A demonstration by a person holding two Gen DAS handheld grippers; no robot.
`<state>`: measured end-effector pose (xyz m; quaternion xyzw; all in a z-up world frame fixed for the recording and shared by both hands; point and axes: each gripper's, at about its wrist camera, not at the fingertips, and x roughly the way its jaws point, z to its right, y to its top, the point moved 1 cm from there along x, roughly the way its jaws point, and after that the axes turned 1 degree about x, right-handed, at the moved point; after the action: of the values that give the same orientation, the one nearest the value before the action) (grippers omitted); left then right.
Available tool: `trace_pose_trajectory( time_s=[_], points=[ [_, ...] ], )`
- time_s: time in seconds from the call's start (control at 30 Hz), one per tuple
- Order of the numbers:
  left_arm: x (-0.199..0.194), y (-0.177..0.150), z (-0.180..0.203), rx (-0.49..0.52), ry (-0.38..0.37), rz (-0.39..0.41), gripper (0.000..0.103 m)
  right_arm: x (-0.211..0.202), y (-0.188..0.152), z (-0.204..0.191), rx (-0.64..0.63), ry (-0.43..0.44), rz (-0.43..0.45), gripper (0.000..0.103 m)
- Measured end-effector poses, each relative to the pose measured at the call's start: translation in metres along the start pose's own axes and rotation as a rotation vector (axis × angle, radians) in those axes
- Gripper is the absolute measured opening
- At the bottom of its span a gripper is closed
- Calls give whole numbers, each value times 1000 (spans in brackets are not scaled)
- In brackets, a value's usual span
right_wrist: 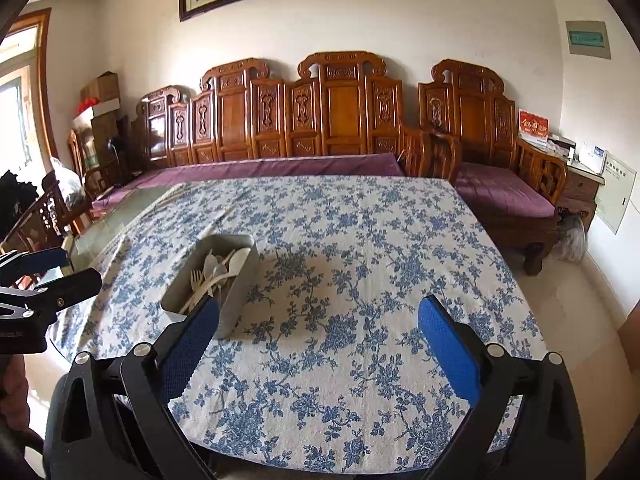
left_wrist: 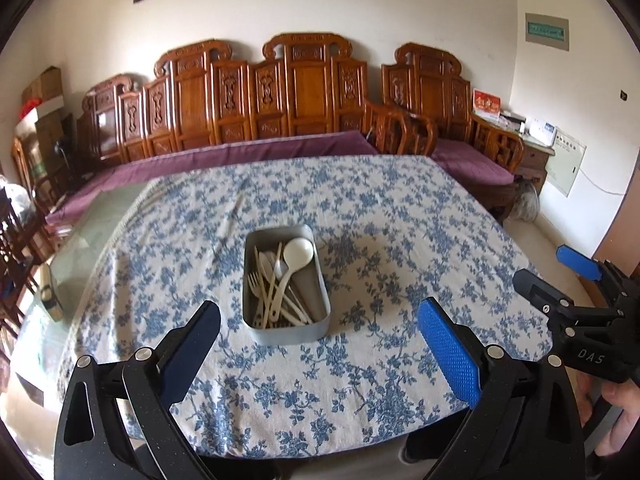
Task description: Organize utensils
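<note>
A grey metal box (left_wrist: 286,330) sits mid-table on the blue floral cloth (left_wrist: 360,216). It holds several cream plastic utensils: a round ladle spoon (left_wrist: 298,251), forks (left_wrist: 254,282) and knives lying lengthwise. My left gripper (left_wrist: 320,318) is open just in front of the box, with nothing between its fingers. My right gripper (right_wrist: 320,318) is open too, to the right of the box (right_wrist: 236,292), over bare cloth. The right gripper (left_wrist: 554,270) also shows at the right edge of the left wrist view, and the left gripper (right_wrist: 60,270) at the left edge of the right wrist view.
A carved wooden bench (left_wrist: 280,96) with a purple cushion (left_wrist: 224,156) runs along the far side of the table. A wooden armchair (right_wrist: 496,152) stands at the far right. Chairs and boxes (right_wrist: 100,92) crowd the left. A person's hand (left_wrist: 620,400) holds the right gripper.
</note>
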<state>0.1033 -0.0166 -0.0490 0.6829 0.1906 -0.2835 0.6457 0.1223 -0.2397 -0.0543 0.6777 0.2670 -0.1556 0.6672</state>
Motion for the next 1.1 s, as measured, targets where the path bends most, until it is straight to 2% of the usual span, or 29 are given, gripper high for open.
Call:
trace_pose_trajectory(
  time_s=[0.4,0.63,1.1],
  points=[
    [-63,29,-3,-24,44,144,95,-68,38,-11,-12,9,177,100],
    [-92,34,-5,-28,65,214,95,-105,51,-18,-20,11,266,100],
    [-101,35,-6,-36,69,228,95,-116,55,-23,-34,0,283,100]
  ],
)
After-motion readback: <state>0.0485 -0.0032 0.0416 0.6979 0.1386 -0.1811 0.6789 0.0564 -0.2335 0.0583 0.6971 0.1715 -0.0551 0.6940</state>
